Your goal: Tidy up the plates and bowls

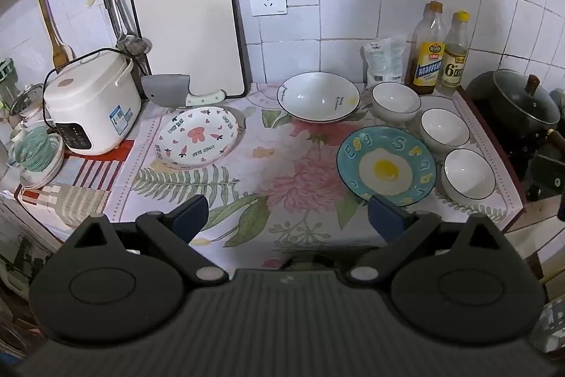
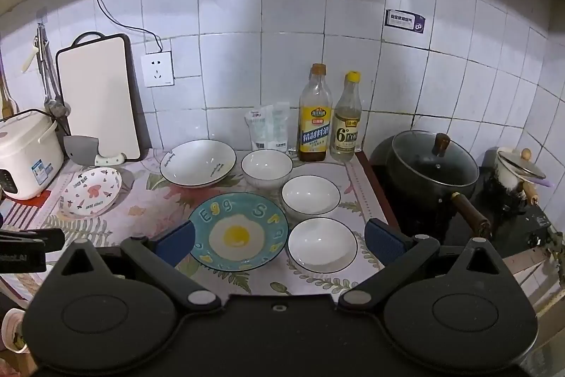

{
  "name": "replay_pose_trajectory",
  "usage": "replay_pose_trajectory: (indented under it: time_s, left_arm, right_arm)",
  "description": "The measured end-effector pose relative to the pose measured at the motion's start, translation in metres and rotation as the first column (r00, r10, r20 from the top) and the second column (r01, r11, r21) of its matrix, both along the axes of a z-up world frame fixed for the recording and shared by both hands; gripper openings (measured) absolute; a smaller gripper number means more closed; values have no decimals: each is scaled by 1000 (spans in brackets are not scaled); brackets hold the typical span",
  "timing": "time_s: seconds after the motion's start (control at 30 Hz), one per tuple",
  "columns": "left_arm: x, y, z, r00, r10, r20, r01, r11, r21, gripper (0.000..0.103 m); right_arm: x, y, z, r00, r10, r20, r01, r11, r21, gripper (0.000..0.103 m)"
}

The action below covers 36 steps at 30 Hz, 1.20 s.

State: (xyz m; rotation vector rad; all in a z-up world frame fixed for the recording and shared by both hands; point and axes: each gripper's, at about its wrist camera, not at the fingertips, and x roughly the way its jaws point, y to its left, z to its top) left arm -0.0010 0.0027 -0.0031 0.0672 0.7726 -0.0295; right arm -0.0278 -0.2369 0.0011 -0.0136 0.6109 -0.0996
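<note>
On the floral cloth lie a blue fried-egg plate (image 1: 385,165) (image 2: 237,232), a white plate with pink prints (image 1: 197,136) (image 2: 91,191) and a large white dish with a dark rim (image 1: 317,96) (image 2: 197,162). Three small white bowls (image 1: 395,99) (image 1: 445,129) (image 1: 469,175) stand in a row at the right, seen too in the right wrist view (image 2: 266,166) (image 2: 310,195) (image 2: 322,244). My left gripper (image 1: 286,218) hangs open above the cloth's near edge, nothing between its fingers. My right gripper (image 2: 280,242) is open, above the egg plate and nearest bowl.
A rice cooker (image 1: 91,105) stands at the left, a cutting board (image 1: 189,27) and a cleaver (image 1: 173,90) lean at the back wall. Two bottles (image 1: 423,59) (image 1: 453,59) and a bag (image 1: 385,59) stand behind the bowls. A lidded pan (image 2: 434,165) sits on the stove at right.
</note>
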Motion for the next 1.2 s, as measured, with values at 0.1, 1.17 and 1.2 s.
replay_pose_trajectory:
  time_s: [0.1, 1.17, 1.2]
  left_arm:
    - [-3, -1, 0, 1000, -7, 22, 6, 1000, 13, 98]
    - [-3, -2, -12, 1000, -1, 2, 1, 1000, 3, 98]
    - [-2, -1, -13, 1000, 0, -4, 0, 1000, 4, 98]
  right_arm:
    - [1, 1, 1, 1000, 1, -8, -1, 1000, -5, 103]
    - [7, 3, -7, 999, 18, -50, -19, 1000, -16, 103]
    - [7, 4, -7, 998, 22, -51, -23, 1000, -18, 103]
